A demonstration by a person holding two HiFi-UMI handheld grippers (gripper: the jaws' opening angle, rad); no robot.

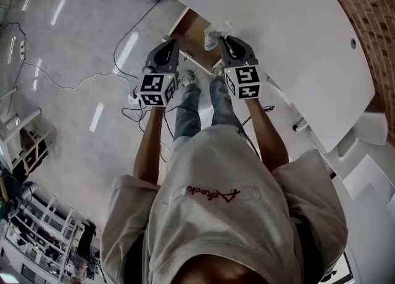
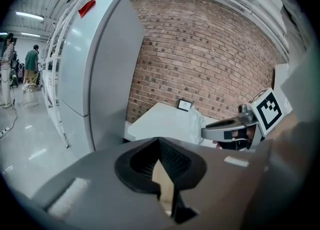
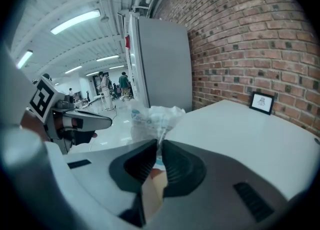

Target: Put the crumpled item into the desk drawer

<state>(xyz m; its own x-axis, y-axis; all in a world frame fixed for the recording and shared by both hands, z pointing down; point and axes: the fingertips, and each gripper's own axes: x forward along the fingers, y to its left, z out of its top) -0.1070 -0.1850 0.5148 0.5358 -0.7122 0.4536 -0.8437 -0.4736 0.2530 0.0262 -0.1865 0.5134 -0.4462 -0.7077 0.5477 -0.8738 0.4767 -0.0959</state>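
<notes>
Our right gripper (image 3: 160, 146) has its jaws clenched on the crumpled item (image 3: 152, 119), a clear, wrinkled wrapper with blue print. Most of it bunches up just past the jaw tips. Our left gripper (image 2: 160, 146) has its jaws closed tip to tip with nothing between them. In the head view the two grippers sit side by side, the left one a little apart to the left of the right jaws. Below and just ahead of both sets of jaws lies the open drawer (image 1: 192, 31), its brown inside showing under the edge of the white worktop (image 1: 290, 29). The crumpled item shows at the drawer's right edge, where it meets the worktop. To the right of the right jaws the worktop runs on to a small framed picture (image 3: 262, 102) standing against the brick wall (image 3: 250, 34). Further ahead of the jaws stands a tall grey cabinet (image 3: 162, 64). Far beyond it are people (image 3: 122, 84) on a shiny floor (image 1: 74, 60).
</notes>
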